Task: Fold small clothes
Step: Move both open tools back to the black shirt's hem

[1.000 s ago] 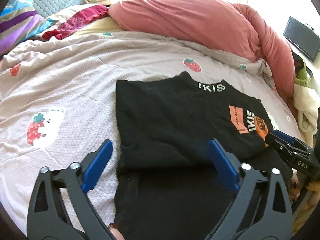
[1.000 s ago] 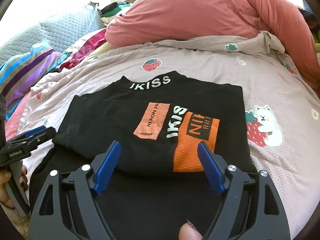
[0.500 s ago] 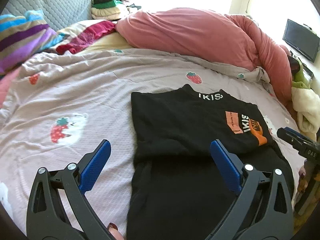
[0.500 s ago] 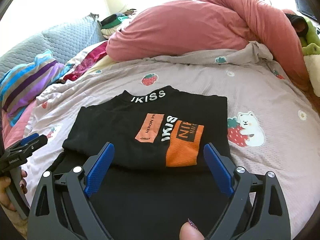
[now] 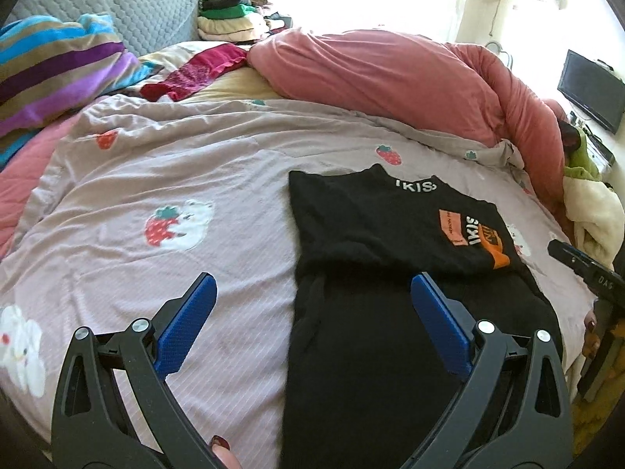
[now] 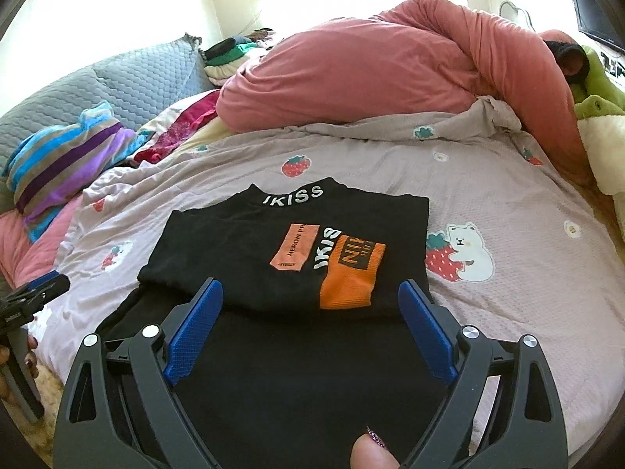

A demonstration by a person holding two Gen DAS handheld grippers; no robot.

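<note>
A black shirt with white "IKISS" lettering on the collar and orange patches lies on the strawberry-print bedspread. Its printed upper part is folded over a longer black layer that reaches towards me. My left gripper hovers open above the shirt's left edge, nothing between its blue pads. My right gripper is open over the fold's near edge, holding nothing. Each gripper also shows at the edge of the other's view: the right gripper and the left gripper.
A bulky pink duvet lies along the far side of the bed. A striped pillow, a grey quilted cushion, a red cloth and stacked folded clothes sit at the far left. A dark screen hangs on the right.
Both grippers have drawn back and risen from the shirt, so more of the bed shows. The right jaws have widened a little. The shirt lies still.
</note>
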